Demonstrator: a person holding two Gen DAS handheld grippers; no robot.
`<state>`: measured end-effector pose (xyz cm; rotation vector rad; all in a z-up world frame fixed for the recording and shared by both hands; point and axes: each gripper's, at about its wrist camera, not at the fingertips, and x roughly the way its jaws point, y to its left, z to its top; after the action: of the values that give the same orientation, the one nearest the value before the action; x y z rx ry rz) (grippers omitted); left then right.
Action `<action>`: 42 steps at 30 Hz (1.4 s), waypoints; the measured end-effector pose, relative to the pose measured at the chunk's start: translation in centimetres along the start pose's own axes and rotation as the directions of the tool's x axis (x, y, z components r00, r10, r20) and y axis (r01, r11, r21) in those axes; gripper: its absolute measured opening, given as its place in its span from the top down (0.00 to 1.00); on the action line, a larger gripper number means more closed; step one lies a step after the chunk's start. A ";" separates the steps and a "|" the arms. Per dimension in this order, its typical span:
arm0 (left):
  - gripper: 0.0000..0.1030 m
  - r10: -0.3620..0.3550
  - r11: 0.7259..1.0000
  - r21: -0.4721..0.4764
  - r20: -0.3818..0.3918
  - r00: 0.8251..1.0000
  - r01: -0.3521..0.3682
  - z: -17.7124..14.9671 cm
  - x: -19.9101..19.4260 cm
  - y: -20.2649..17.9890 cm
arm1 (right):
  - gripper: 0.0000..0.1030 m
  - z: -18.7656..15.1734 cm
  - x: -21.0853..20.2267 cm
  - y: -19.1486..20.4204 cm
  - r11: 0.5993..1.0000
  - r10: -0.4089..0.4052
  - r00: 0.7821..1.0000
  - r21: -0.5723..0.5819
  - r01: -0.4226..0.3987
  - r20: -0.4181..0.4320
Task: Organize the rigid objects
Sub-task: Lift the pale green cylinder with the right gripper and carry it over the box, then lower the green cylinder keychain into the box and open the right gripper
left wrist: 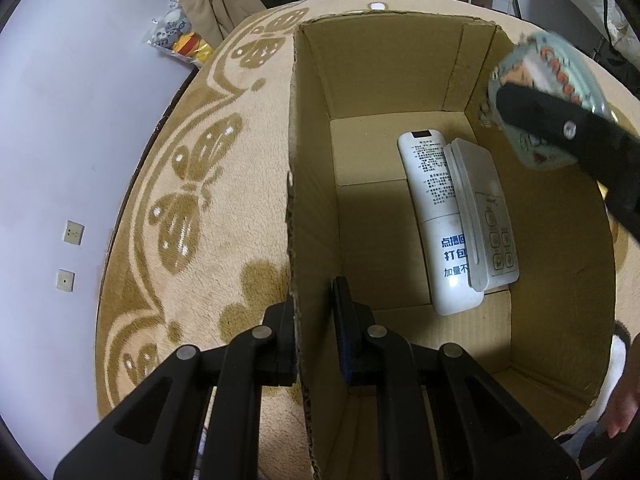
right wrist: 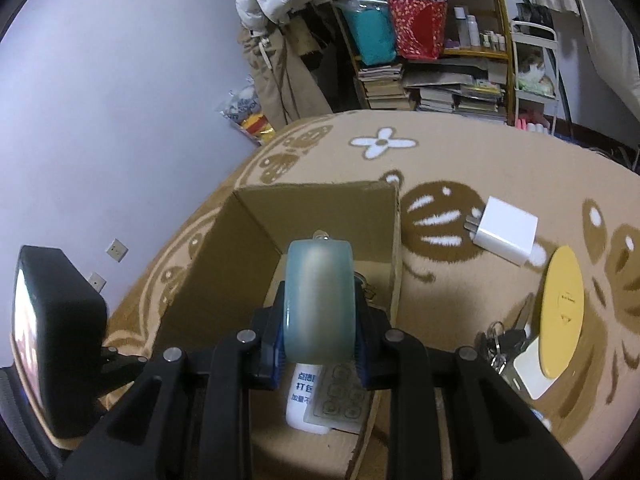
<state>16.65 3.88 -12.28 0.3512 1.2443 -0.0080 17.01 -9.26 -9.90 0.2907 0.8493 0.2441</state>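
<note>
- The left hand-held gripper [left wrist: 314,320] straddles the near wall of the cardboard box [left wrist: 308,184], one finger outside and one inside, pinched on the cardboard edge.
- The right hand-held gripper [right wrist: 319,344] is closed on a pale blue round tin [right wrist: 319,300], gripped edge-on between the blue pads [right wrist: 276,356]; it hangs over the open box, just above the right wall as seen from the left wrist view.
- On the box floor lies a long white remote [left wrist: 436,216] with printed text on its back, and a second, flatter white remote [left wrist: 486,216] with buttons rests partly on top of it, leaning along its right side.
- The box stands on a beige blanket [right wrist: 460,168] with a brown butterfly pattern.
- Right of the box, on the blanket, are a white plug adapter [right wrist: 506,230], a yellow oval disc [right wrist: 562,308], a white block [right wrist: 530,368] under the disc's near end, and a bunch of keys [right wrist: 500,340] touching the block.
- Farther off stands a shelf [right wrist: 432,40] crammed with books and bags against the wall.
</note>
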 end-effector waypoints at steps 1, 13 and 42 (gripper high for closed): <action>0.86 -0.005 1.000 -0.003 -0.001 1.000 0.005 0.0 0.0 0.1 | 0.72 -0.1 0.0 0.0 1.000 0.002 1.000 0.000 -0.002 0.000; 0.86 -0.001 1.000 -0.005 -0.003 1.000 0.001 0.0 -0.1 0.2 | 0.71 -0.3 -0.4 0.8 0.999 -0.017 1.000 -0.039 0.017 0.013; 0.86 -0.014 1.000 -0.011 -0.005 1.000 0.014 0.2 -0.5 0.1 | 0.02 -2.2 -5.4 -8.7 0.975 -0.183 0.983 0.130 0.181 0.003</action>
<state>16.69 3.86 -11.74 0.3326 1.2519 -0.0122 12.71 -18.82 -10.57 0.3331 0.8728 0.0155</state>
